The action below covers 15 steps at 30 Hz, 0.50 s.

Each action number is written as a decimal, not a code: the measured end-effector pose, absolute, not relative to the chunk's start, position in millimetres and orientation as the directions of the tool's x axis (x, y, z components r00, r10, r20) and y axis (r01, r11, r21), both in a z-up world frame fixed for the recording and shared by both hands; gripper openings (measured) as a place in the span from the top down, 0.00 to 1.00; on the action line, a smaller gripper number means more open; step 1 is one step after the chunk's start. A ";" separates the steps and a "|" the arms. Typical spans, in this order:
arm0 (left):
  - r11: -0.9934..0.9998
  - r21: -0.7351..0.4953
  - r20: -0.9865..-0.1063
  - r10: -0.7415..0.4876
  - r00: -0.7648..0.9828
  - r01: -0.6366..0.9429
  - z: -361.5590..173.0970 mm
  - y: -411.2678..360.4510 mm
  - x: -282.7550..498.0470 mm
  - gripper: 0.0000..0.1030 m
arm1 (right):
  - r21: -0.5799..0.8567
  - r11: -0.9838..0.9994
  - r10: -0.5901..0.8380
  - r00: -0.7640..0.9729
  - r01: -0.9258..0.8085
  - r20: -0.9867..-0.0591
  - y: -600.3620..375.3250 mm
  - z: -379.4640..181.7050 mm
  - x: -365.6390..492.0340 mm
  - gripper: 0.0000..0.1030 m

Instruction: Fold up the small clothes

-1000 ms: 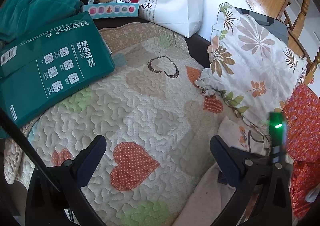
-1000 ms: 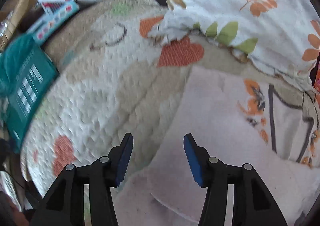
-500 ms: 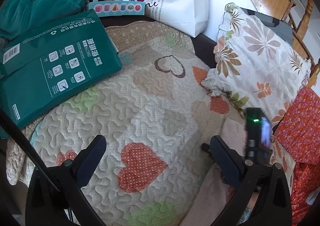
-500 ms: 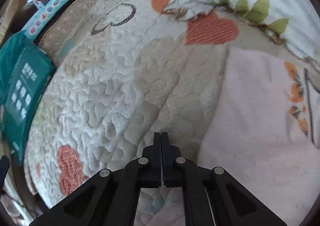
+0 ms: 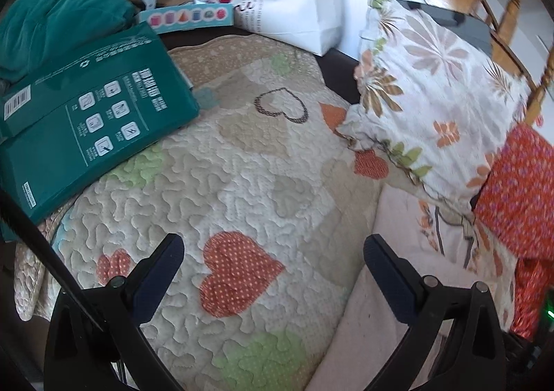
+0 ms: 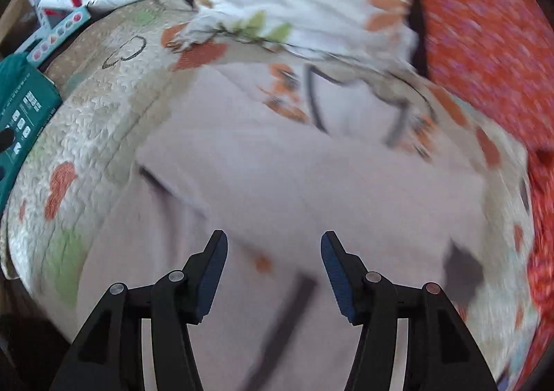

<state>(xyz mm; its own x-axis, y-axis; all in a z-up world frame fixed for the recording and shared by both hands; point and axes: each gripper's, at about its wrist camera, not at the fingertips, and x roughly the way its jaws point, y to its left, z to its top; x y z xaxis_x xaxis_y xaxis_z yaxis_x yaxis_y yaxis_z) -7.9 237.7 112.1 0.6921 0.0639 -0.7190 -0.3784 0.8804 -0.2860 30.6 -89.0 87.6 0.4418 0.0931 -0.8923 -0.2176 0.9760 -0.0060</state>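
Pale pink garment (image 6: pixel 263 183) spread flat on quilt (image 5: pixel 242 183), beside floral pillow (image 5: pixel 432 97), laid out for folding. Right gripper (image 6: pixel 273 266) above its near part, jaws opening, nothing between, likely lining up a grab. Left gripper (image 5: pixel 273 263) over bare quilt, jaws wide, empty, waiting clear of the cloth.

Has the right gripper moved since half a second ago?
Yes. The right gripper has shifted from the heart quilt to over the pale pink garment, jaws opening, nothing between them.

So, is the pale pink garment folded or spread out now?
Partly folded: the pale pink garment shows a layer with a straight edge lying over its lower part, on the quilt.
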 end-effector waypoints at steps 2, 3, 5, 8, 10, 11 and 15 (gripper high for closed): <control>0.892 -0.282 -0.722 0.045 0.691 -0.352 109.2 227.4 -11.3 0.00 | 0.012 0.970 0.120 0.439 -0.241 -0.890 -98.1 92.0 1.3 0.40; 0.899 -0.280 -0.724 0.032 0.689 -0.337 107.1 221.3 -13.7 0.00 | -0.005 0.966 0.119 0.457 -0.260 -0.882 -101.3 91.9 -18.3 0.38; 0.913 -0.274 -0.728 0.010 0.686 -0.304 102.3 208.4 -19.3 0.00 | -0.068 0.962 0.078 0.503 -0.265 -0.861 -112.8 87.7 -47.6 0.37; 0.943 -0.222 -0.740 0.000 0.672 -0.246 87.6 178.4 -31.3 0.00 | -0.144 0.956 0.021 0.549 -0.256 -0.836 -133.5 73.3 -76.0 0.37; 0.958 -0.192 -0.754 -0.004 0.656 -0.214 77.8 161.3 -38.2 0.00 | -0.129 0.967 0.014 0.558 -0.217 -0.830 -160.1 69.7 -87.8 0.37; 0.964 -0.179 -0.761 -0.009 0.649 -0.195 72.7 151.5 -43.0 0.00 | -0.113 0.974 0.017 0.563 -0.196 -0.826 -172.2 68.9 -89.8 0.37; 0.979 -0.159 -0.786 -0.046 0.616 -0.131 52.9 125.7 -60.8 0.00 | -0.036 0.997 0.013 0.578 -0.074 -0.816 -230.9 67.4 -100.4 0.37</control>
